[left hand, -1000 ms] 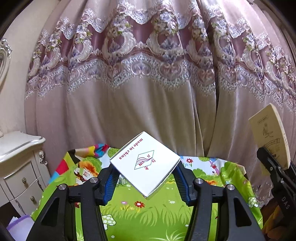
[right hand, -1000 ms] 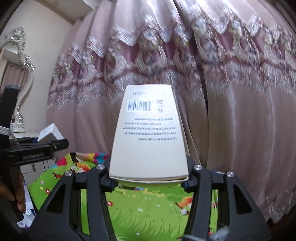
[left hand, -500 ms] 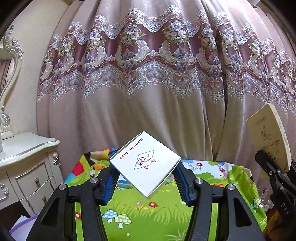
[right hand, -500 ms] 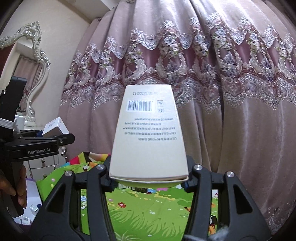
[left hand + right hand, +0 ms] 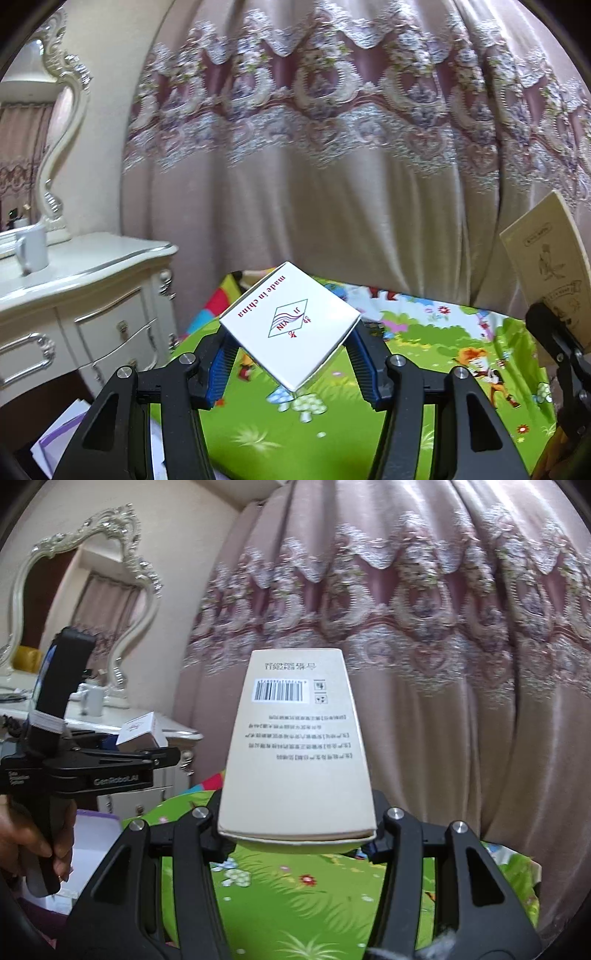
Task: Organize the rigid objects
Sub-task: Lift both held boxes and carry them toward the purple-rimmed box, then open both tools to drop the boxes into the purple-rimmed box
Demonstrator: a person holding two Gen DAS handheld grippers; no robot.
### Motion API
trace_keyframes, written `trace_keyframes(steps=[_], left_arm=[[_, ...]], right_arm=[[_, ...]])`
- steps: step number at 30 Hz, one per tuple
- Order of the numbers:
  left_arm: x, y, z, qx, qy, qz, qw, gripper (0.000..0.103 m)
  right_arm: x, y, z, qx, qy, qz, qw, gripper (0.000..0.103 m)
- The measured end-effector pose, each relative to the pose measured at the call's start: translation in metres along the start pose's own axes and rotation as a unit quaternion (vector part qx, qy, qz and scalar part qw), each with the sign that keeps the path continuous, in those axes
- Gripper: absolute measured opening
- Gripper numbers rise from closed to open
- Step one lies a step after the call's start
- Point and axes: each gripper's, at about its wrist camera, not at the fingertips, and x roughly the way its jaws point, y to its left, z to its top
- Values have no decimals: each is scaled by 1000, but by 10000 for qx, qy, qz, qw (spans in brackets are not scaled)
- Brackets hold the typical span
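Observation:
My left gripper [image 5: 290, 363] is shut on a small white box [image 5: 290, 326] printed "made in china", held corner-down above the green cartoon-print cloth [image 5: 424, 369]. My right gripper [image 5: 297, 836] is shut on a tall beige carton [image 5: 297, 753] with a barcode, held upright above the same cloth [image 5: 325, 897]. The beige carton also shows at the right edge of the left wrist view [image 5: 550, 266]. The left gripper with the white box [image 5: 138, 733] shows at the left of the right wrist view.
A white dresser [image 5: 74, 295] with drawers stands at the left, with a white mug [image 5: 33, 245] and an ornate mirror [image 5: 85, 602] on it. A pink lace curtain [image 5: 332, 166] hangs behind. Purple-and-white items [image 5: 62, 435] lie low at the left.
Both views have swung to the left: the dresser, mug and mirror have come into view. Both boxes stay held the same way in the jaws.

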Motion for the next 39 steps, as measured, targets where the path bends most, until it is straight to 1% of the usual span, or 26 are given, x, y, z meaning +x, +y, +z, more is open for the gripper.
trace_keyframes(steps=[5,10,16,21,26,32,35,39], left_arm=[[-1,30,-12,-179,159,275,9993,57],[-2,62,-23,-378,325,605,9969,57],[-4,98,-42,-620,573,1007,9913,57],[-7,132,-65,-864,878,1327,9835,57],[-6,162,-90,-1136,1221,1589,9731,57],[-1,189,-117,-1507,1657,1697,9597,57],[1,197,-126,-1605,1779,1721,9555,57],[3,205,-133,-1715,1919,1778,9498,58]], right_arm=[[7,24,-2,-137,104,381,9991,55],[15,47,-5,-273,241,772,9963,55],[27,84,-10,-549,447,1367,9881,55],[41,118,-19,-704,778,2029,9736,55],[50,147,-31,-891,1114,2506,9575,55],[57,178,-48,-1195,1523,2921,9366,55],[57,191,-58,-1353,1682,3076,9267,55],[56,201,-67,-1519,1778,3205,9179,55]])
